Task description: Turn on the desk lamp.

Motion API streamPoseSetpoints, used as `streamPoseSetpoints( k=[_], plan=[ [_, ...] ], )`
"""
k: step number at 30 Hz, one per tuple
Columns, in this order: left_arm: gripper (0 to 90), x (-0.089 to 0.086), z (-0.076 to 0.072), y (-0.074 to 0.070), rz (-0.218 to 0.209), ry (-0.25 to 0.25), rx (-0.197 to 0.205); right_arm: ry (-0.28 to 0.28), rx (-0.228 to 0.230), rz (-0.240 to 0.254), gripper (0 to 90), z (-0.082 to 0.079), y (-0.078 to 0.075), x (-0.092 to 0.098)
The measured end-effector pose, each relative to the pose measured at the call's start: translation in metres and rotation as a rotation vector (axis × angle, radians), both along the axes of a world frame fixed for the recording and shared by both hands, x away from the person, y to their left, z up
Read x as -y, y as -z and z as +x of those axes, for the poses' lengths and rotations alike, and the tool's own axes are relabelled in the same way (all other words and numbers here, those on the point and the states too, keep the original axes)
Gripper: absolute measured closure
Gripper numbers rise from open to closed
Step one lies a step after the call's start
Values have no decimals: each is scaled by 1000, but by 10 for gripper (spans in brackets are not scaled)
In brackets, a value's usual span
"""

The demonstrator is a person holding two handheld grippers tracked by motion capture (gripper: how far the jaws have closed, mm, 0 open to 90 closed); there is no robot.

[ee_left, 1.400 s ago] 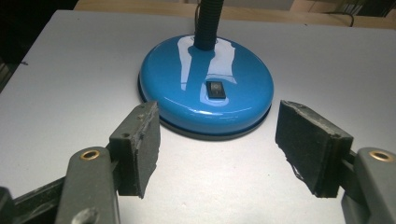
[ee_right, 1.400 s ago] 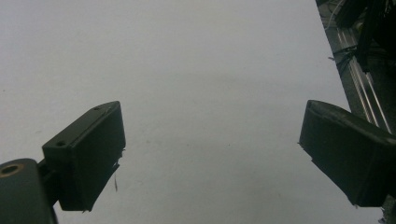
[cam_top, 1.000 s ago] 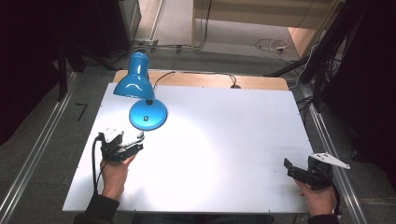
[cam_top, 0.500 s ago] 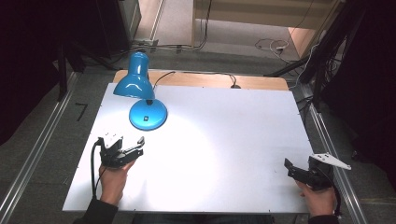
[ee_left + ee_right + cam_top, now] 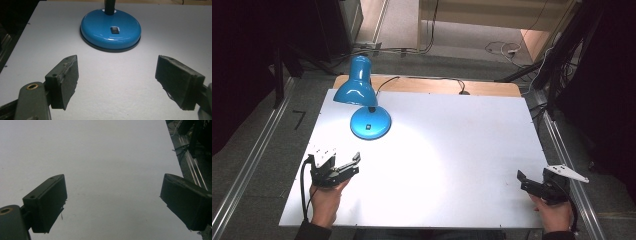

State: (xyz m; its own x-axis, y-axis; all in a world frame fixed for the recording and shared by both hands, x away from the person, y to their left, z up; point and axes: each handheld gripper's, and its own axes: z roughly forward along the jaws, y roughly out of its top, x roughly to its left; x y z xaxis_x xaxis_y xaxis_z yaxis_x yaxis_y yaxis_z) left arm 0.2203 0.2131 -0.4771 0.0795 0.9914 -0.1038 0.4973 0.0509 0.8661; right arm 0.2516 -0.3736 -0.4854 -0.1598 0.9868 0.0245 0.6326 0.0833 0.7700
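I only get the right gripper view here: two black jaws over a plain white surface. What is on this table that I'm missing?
Observer: A blue desk lamp stands at the far left of the white table, lit, with its shade turned down toward the tabletop.
Operator: Is anything near it?
Observer: The left gripper sits just on the near side of the lamp's round base and points toward it, apart from it.
Operator: Is it holding something?
Observer: No. Its jaws have just been opening and nothing lies between them.
Operator: How would the lamp be switched?
Observer: A small dark switch sits on top of the base.
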Motion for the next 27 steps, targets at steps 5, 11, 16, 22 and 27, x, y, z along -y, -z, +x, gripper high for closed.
streamPoseSetpoints(
  k=[5, 11, 16, 22, 27],
  plan=[
    [180, -9, -11, 4, 16, -11, -22, 4, 3, 3, 56, -1, 0, 3],
    [180, -25, -22, 7, 28, -47, -30, 18, 3, 8, 56, -3, -1, 5],
    [179, -39, -27, 12, 49, -85, -44, 26, 4, 14, 56, -4, -1, 9],
    [180, -48, -30, 16, 54, -103, -59, 36, 2, 11, 56, -6, -1, 13],
    [179, -50, -27, 20, 45, -102, -77, 49, -3, 6, 55, -6, 0, 15]
  ],
)
